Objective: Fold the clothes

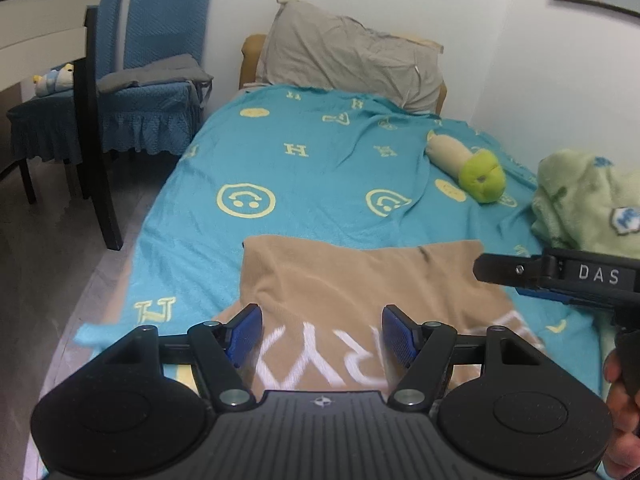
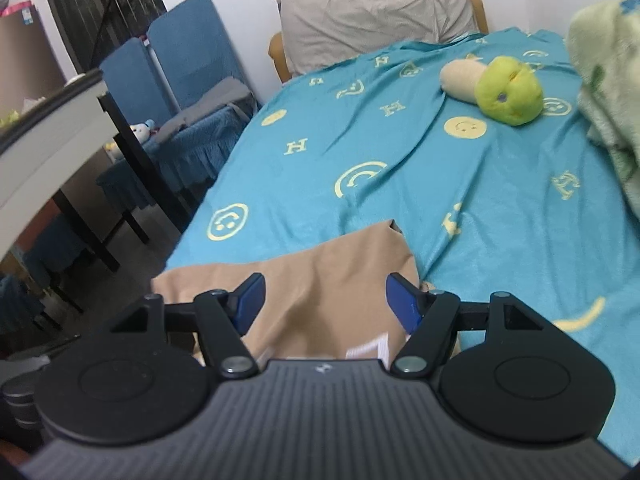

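**Tan garment on the bed, both grippers open**

Tan garment [image 1: 360, 280] lies flat on the turquoise bedspread [image 1: 312, 184], well short of the grey pillow [image 1: 352, 52]. Left gripper [image 1: 322, 334] and right gripper [image 2: 325, 300] hover above the garment, jaws apart, gripping nothing.

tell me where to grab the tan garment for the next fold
Probably the far corners of the tan garment: its far edge lies flat and free on the teal bedspread. Come from the near side, one open hand-held gripper per corner, left gripper on the left corner, right gripper on the right.
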